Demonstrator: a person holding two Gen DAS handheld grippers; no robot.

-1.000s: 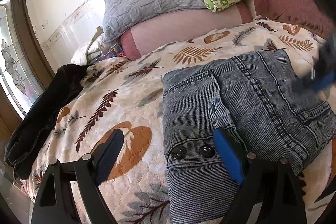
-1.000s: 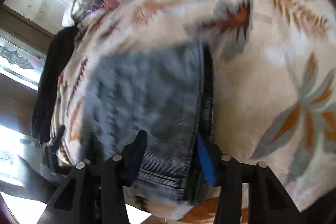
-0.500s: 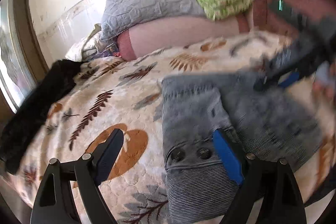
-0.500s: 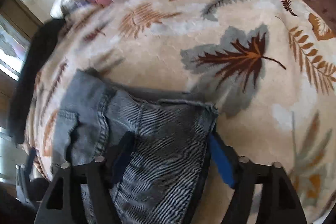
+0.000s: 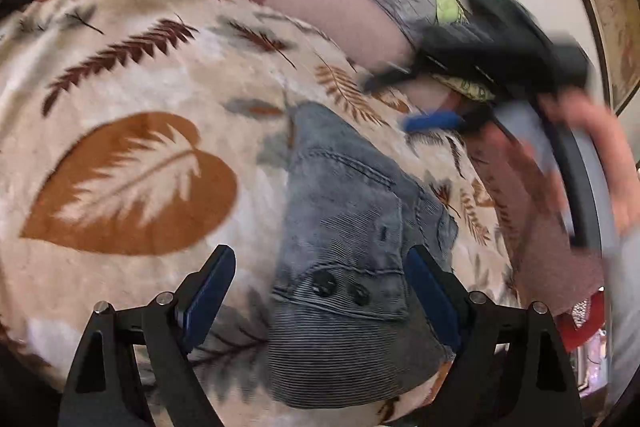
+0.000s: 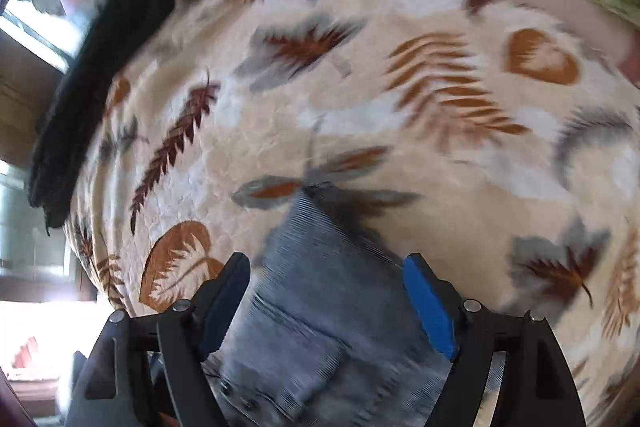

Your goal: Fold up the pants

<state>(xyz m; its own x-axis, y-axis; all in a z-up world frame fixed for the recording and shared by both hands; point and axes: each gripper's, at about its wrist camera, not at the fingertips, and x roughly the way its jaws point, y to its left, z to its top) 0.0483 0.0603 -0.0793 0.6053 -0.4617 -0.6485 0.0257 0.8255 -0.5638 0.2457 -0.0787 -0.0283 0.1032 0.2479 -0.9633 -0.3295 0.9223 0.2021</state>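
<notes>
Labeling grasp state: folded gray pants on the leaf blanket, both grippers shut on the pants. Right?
Not quite. The folded gray pants do lie on the leaf blanket, but both wrist views show the left gripper and right gripper open, jaws spread wide and gripping nothing.

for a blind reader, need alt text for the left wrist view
Folded grey denim pants lie on a leaf-print blanket between the open left gripper's blue-padded fingers. The blurred right gripper hovers open beyond them.
</notes>
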